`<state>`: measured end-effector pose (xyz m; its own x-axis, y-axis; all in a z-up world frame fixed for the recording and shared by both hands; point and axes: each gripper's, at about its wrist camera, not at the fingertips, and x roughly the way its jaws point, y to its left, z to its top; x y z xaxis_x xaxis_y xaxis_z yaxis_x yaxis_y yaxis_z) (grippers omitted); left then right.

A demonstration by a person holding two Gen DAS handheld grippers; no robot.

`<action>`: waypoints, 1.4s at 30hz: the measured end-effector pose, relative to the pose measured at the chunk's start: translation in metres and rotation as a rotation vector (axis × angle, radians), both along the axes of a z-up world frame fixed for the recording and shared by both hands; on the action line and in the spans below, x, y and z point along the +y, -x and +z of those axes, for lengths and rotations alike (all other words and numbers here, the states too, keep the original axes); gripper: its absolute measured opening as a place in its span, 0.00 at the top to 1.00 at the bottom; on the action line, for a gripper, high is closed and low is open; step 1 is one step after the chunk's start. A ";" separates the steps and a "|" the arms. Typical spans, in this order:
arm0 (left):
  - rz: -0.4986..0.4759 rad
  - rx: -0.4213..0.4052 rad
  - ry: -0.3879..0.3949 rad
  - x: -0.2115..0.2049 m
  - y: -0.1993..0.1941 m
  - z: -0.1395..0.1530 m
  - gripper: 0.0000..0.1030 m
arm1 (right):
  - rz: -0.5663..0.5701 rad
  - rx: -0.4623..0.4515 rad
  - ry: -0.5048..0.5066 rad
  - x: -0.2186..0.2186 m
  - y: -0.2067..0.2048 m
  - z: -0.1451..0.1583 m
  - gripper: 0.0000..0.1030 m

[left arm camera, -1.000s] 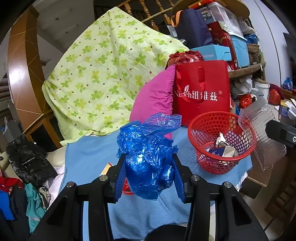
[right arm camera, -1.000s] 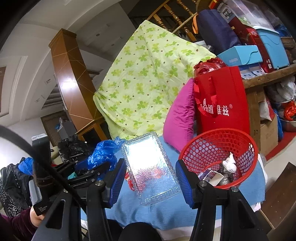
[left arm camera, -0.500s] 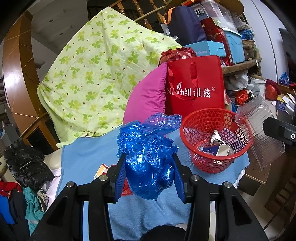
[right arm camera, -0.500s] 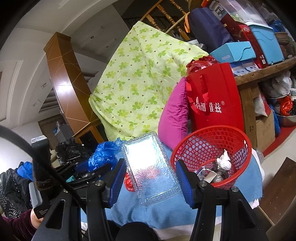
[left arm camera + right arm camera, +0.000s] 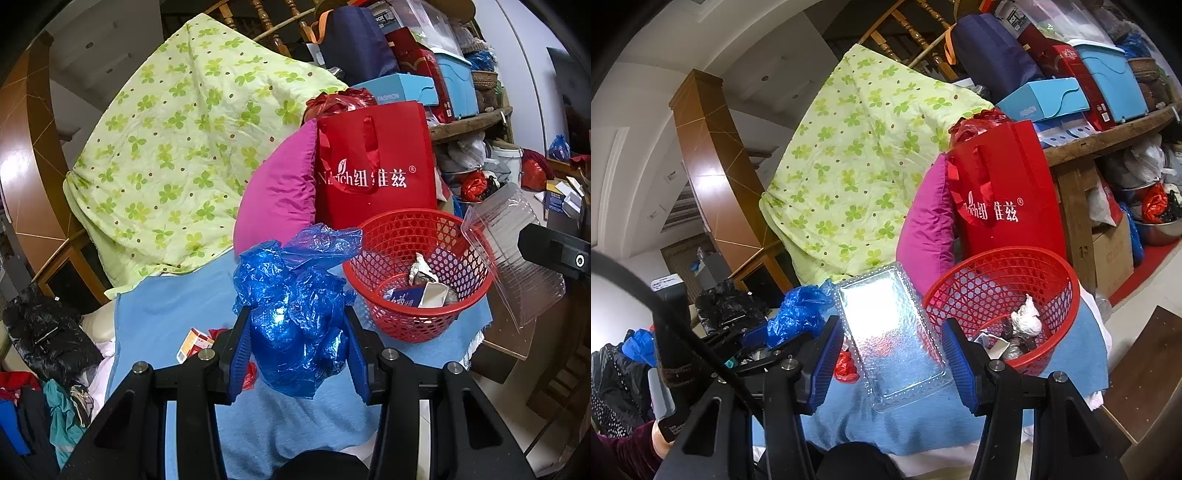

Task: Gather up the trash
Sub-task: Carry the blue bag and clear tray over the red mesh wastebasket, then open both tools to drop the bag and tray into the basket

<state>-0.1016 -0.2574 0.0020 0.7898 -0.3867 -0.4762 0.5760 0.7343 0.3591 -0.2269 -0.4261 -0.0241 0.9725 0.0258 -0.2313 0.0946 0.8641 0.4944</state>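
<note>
Crumpled blue plastic bag (image 5: 295, 317), glossy and creased, fills the left gripper (image 5: 297, 354), whose blue fingers pinch it from both sides above the blue cloth (image 5: 173, 306). A clear plastic tray (image 5: 892, 338), dimpled and glaring with reflected light, is pinched between the fingers of the right gripper (image 5: 894, 363), beside the rim of the red mesh basket (image 5: 417, 273) at the cloth's right edge. Crumpled paper and a small carton lie inside the basket. A red scrap (image 5: 846, 367) rests on the cloth near the tray.
</note>
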 end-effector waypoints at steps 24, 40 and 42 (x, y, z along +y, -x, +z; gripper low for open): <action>-0.103 0.092 -0.012 -0.039 -0.010 -0.017 0.53 | -0.170 0.030 -0.055 -0.057 0.005 -0.013 0.43; -0.239 0.200 0.068 -0.111 -0.057 -0.011 0.51 | -0.307 0.047 -0.290 -0.128 -0.030 -0.049 0.42; -0.244 0.208 0.076 -0.121 -0.063 -0.013 0.51 | -0.316 0.055 -0.322 -0.135 -0.042 -0.055 0.42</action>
